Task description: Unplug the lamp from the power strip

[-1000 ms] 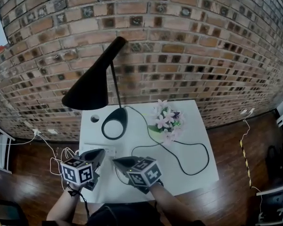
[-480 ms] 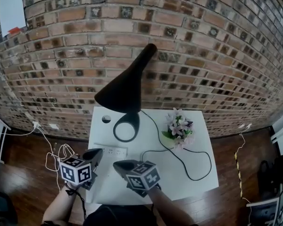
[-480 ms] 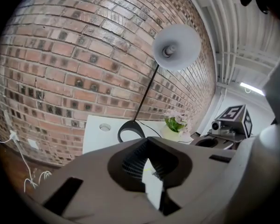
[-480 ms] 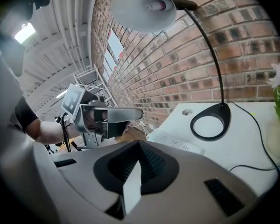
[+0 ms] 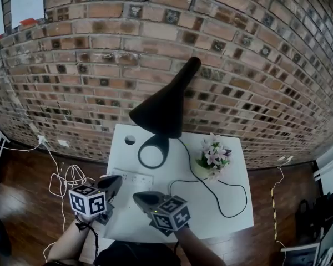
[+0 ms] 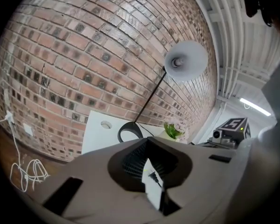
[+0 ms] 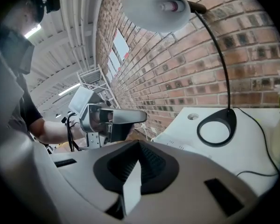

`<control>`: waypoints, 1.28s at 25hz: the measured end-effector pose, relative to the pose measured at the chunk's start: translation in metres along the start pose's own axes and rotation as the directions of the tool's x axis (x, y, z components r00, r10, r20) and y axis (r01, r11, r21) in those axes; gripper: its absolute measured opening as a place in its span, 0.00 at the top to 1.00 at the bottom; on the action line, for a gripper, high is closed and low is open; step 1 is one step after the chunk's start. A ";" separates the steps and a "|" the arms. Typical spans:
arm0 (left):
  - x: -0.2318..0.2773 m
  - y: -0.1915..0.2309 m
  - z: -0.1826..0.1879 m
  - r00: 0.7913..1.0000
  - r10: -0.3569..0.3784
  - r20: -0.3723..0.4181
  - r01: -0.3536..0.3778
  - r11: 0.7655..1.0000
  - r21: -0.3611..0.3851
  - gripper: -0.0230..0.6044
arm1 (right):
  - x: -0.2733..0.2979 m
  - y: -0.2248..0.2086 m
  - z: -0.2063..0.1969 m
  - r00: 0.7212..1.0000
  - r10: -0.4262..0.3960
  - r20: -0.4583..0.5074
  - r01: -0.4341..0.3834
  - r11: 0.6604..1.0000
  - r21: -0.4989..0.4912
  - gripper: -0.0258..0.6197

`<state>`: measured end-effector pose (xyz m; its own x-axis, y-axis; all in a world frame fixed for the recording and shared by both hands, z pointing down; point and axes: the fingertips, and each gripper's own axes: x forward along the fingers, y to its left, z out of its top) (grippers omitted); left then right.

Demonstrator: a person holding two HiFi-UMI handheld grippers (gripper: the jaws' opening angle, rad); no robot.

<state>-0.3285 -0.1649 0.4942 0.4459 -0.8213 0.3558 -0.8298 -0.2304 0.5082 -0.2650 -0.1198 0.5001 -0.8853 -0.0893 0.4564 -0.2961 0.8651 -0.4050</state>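
At brick wall [image 5: 100, 65]: white table [image 5: 233, 204], black lamp [image 5: 161, 110] at rear, ring base [image 5: 153, 151] on tabletop. White power strip [image 5: 134, 178] near table's front left edge. Black cord [image 5: 211, 190] runs from base past flowers [image 5: 215, 155], loops right, returns toward strip; plug end hidden behind right gripper [image 5: 136, 195]. Left gripper [image 5: 117, 179] at strip's left end, contact unclear; jaws clenched, nothing between. Right gripper just beside it, jaws likewise together, empty. White cables [image 5: 66, 179] coiled on floor left of table.

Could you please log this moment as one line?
Stage: pre-grasp | left gripper: shut, empty | right gripper: shut, empty | power strip: just ahead | lamp: untouched
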 end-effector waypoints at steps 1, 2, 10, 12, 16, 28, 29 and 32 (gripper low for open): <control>-0.001 0.001 0.001 1.000 0.003 0.000 -0.003 1.000 0.010 0.92 | 0.001 0.002 0.003 1.000 -0.002 0.005 0.002 1.000 -0.011 0.96; -0.002 0.002 0.002 1.000 0.005 0.002 -0.005 1.000 0.019 0.93 | 0.002 0.002 0.005 1.000 -0.005 0.012 0.005 1.000 -0.019 0.96; -0.019 0.002 0.018 1.000 0.017 0.022 -0.017 1.000 0.019 0.93 | -0.001 0.021 0.038 0.993 0.022 0.116 -0.025 0.999 0.026 0.96; -0.025 0.001 0.022 0.999 0.017 0.030 -0.018 0.998 0.055 0.92 | -0.001 0.026 0.046 0.991 0.016 0.131 -0.019 1.000 0.019 0.96; -0.038 -0.007 0.036 0.996 -0.014 0.084 0.007 0.996 0.089 0.92 | -0.003 0.037 0.059 0.988 0.002 0.156 -0.003 1.000 0.002 0.96; -0.042 -0.056 0.067 0.970 -0.153 0.187 0.100 0.959 0.265 0.92 | -0.049 0.061 0.077 0.951 -0.113 0.288 0.134 0.989 -0.056 0.96; -0.041 -0.063 0.065 0.970 -0.165 0.178 0.110 0.953 0.284 0.92 | -0.056 0.060 0.080 0.940 -0.132 0.313 0.157 0.986 -0.056 0.96; -0.037 -0.084 0.062 0.968 -0.193 0.157 0.133 0.934 0.331 0.92 | -0.078 0.054 0.085 0.912 -0.183 0.368 0.211 0.977 -0.036 0.96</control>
<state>-0.2964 -0.1473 0.3898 0.5395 -0.8329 0.1232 -0.8270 -0.4969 0.2629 -0.2421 -0.1076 0.3753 -0.8848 -0.4214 0.1991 -0.4629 0.8441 -0.2706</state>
